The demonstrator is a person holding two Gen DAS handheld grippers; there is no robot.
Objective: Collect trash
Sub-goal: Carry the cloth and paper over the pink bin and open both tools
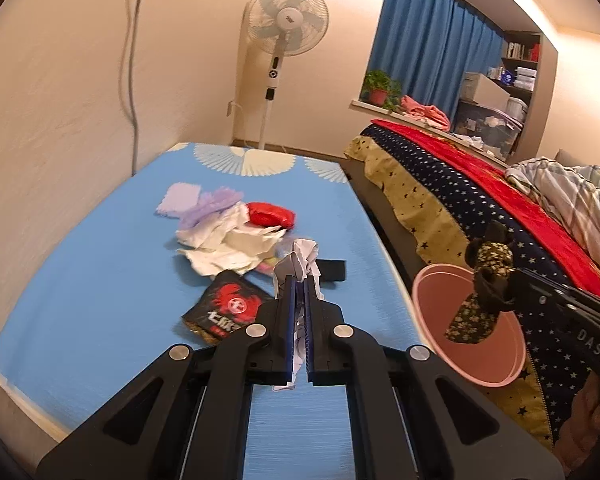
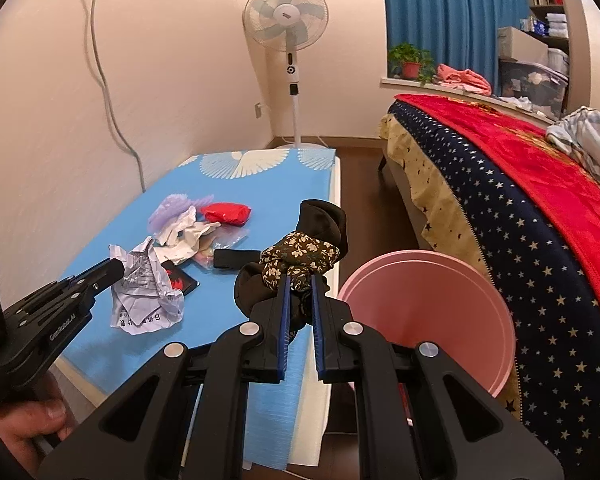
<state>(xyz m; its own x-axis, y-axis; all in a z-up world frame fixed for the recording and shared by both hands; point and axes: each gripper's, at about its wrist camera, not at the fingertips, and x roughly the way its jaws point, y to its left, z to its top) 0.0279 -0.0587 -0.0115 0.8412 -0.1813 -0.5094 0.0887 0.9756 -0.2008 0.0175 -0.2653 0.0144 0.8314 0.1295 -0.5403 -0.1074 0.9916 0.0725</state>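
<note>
My left gripper (image 1: 300, 280) is shut on a crumpled printed paper (image 1: 305, 258), held above the blue table; the paper also shows in the right wrist view (image 2: 146, 292). My right gripper (image 2: 300, 284) is shut on a dark floral cloth bundle (image 2: 300, 256), seen in the left wrist view (image 1: 484, 288) hanging over the pink bin (image 1: 496, 364). The pink bin (image 2: 432, 320) stands between table and bed. A trash pile lies on the table: white crumpled paper (image 1: 228, 246), a red packet (image 1: 270, 214), purple wrappers (image 1: 196, 204), a black snack packet (image 1: 226, 312), a black strap (image 1: 332, 270).
The blue table (image 1: 100, 280) stands against the left wall. A bed with a starred quilt and red blanket (image 2: 540, 208) is on the right. A standing fan (image 2: 286, 20) is at the back, with a potted plant (image 2: 410, 62) on the sill.
</note>
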